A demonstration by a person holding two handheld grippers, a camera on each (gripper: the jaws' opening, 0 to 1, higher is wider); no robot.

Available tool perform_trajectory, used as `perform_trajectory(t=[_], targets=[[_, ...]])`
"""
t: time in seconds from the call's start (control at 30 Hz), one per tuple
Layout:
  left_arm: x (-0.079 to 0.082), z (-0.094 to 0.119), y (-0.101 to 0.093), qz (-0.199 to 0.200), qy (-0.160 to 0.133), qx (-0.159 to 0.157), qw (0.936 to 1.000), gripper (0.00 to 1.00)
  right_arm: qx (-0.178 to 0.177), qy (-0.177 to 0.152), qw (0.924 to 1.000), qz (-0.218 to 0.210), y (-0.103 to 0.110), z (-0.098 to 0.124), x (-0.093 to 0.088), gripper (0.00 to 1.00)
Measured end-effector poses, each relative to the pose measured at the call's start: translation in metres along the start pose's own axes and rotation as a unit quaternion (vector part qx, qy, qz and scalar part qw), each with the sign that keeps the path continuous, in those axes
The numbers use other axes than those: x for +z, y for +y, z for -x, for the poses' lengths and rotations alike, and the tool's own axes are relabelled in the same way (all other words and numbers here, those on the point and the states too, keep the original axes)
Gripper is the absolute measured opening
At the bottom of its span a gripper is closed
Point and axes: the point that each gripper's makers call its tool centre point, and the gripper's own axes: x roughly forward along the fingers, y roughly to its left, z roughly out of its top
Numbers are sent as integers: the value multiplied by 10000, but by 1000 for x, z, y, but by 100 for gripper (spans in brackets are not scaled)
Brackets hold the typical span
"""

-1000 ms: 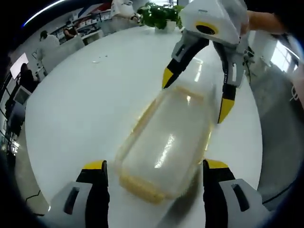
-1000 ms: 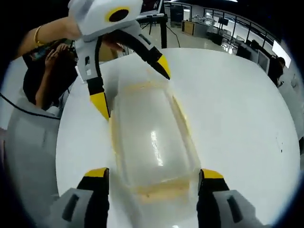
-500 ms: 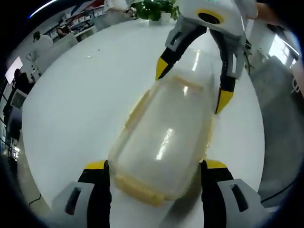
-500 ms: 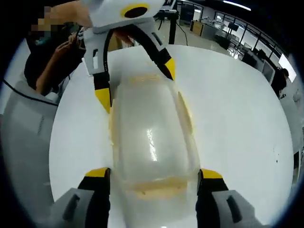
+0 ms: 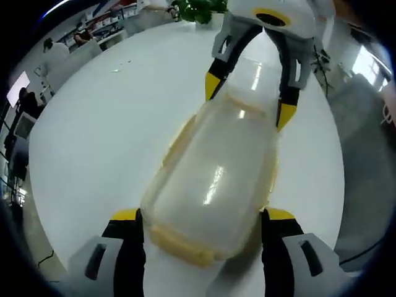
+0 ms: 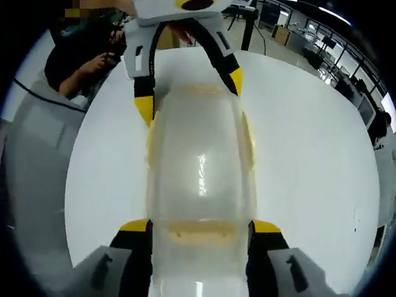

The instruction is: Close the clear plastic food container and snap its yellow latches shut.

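Observation:
The clear plastic food container (image 5: 216,176) (image 6: 199,173) lies lengthwise on the white table with its lid on top. Yellow latches run along its long sides (image 5: 178,145) (image 6: 249,143) and across each end (image 5: 179,242) (image 6: 201,230). My left gripper (image 5: 201,216) straddles one end, open, jaws just outside the side walls; in the right gripper view it (image 6: 190,96) comes down over the far end. My right gripper (image 6: 201,226) holds the opposite end, jaws against both sides; the left gripper view has it (image 5: 249,100) at the far end.
The round white table (image 5: 93,136) (image 6: 309,154) has its edge close on both sides of the container. A potted plant (image 5: 198,9) stands at the table's far rim. People (image 5: 59,55) sit and stand behind, and a person (image 6: 80,55) is beside the table.
My right gripper's jaws have closed inward onto the container's end. Both grippers have drawn closer over the container. The left gripper's jaw gap is unchanged.

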Motion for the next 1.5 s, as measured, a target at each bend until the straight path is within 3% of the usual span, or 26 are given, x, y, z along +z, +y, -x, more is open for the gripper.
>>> perform_trajectory(t=[0.07, 0.1, 0.23, 0.33, 0.7, 0.9, 0.97, 1.0, 1.07, 1.27, 1.37, 1.5], targets=[[0, 0, 0, 33, 17, 16, 10000, 77, -18, 208, 9998, 68, -5, 5, -8, 37], [1, 0, 0, 72, -24, 27, 10000, 75, 87, -64, 9998, -152, -4, 3, -1, 38], [1, 1, 2, 72, -53, 34, 10000, 73, 164, 2, 9999, -38, -3, 6, -5, 38], [0, 1, 2, 9, -51, 0, 10000, 73, 21, 189, 9997, 175, -1, 5, -6, 38], [-12, 8, 2, -841, 405, -362, 9950, 68, 47, 177, 9998, 82, -5, 6, -10, 38], [-12, 9, 3, -856, 453, -456, 9943, 67, 35, 166, 9998, 56, -5, 5, -9, 38], [-16, 10, 2, -1049, 583, -573, 9911, 66, 29, 161, 9999, 35, -5, 5, -10, 38], [-20, 11, 2, -1373, 746, -628, 9857, 66, 30, 146, 9999, 37, -6, 6, -11, 38], [-22, 13, 3, -1466, 867, -644, 9833, 65, 25, 113, 9999, 14, -6, 6, -11, 38], [-24, 14, 4, -1321, 808, -533, 9865, 63, -11, 9, 10000, -62, -6, 6, -10, 38], [-24, 16, 9, -1004, 551, -429, 9925, 55, -37, -94, 9998, -156, -6, 6, -9, 37], [-28, 19, 8, -982, 435, -438, 9932, 54, -35, -103, 9998, -146, -5, 5, -8, 37]])
